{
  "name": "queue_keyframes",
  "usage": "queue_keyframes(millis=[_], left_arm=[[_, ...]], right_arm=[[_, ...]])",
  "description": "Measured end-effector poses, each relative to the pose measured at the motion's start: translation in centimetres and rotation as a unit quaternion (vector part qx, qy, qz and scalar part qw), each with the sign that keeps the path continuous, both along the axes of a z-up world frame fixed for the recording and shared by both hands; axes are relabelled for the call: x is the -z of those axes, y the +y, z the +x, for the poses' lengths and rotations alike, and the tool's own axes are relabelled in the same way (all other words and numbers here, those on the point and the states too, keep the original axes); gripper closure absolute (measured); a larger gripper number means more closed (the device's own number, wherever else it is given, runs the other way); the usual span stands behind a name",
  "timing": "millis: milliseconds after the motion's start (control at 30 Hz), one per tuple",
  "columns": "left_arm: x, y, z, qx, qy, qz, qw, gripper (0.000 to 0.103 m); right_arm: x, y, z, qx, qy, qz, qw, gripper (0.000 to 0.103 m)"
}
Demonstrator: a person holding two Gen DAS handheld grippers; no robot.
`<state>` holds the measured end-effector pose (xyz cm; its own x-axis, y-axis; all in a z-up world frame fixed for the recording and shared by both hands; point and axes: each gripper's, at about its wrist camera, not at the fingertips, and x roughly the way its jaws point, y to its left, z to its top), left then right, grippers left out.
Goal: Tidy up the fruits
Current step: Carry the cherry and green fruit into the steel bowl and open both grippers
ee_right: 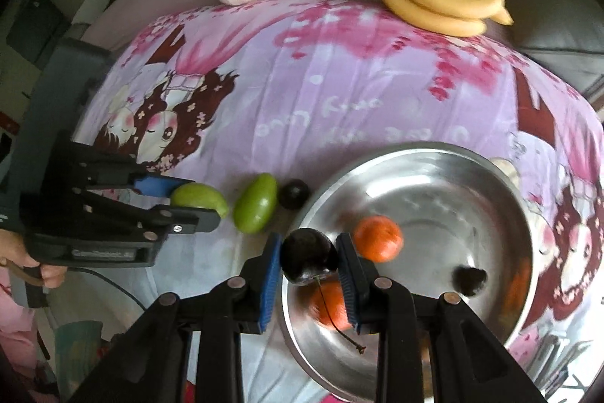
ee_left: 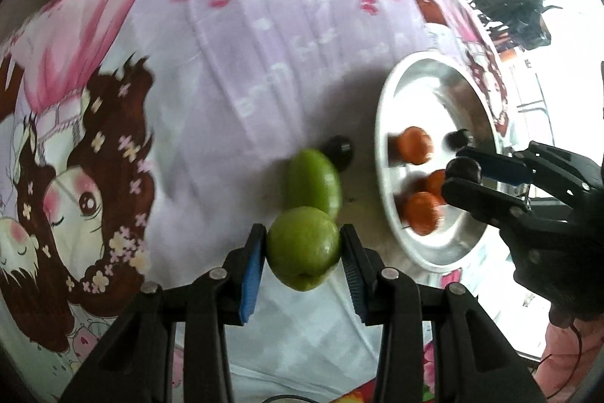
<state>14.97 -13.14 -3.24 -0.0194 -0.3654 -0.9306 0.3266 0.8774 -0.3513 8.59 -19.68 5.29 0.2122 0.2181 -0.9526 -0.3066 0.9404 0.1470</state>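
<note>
Cartoon-print cloth (ee_right: pixel 339 93), left gripper (ee_left: pixel 304 248) steeply down, jaws clamping green fruit (ee_left: pixel 302 252), right gripper (ee_right: pixel 309 257) pinching dark plum (ee_right: pixel 307 257)

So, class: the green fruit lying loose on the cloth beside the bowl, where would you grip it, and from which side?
Grip the loose green fruit across its narrow middle, coming from above. It lies flat and elongated, and a dark fruit sits close at one end, so the long sides are freer.
</note>
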Motion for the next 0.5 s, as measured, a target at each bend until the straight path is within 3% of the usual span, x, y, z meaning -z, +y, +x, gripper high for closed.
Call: queue_keyframes(millis=[200, 500], left_arm=[[-2.1, -4.3, -0.4, 0.029, -0.012, -0.007, 0.9995, 0.062], [-2.5, -8.5, 0.3, 0.062, -0.011, -0.023, 0.9978, 0.062]], right_arm=[[-1.0, -4.1, -0.9, 0.037, -0.007, 0.004, 0.999, 0.072], [-0.4, -9.2, -2.6, 0.083, 0.002, 0.001, 0.997, 0.072]])
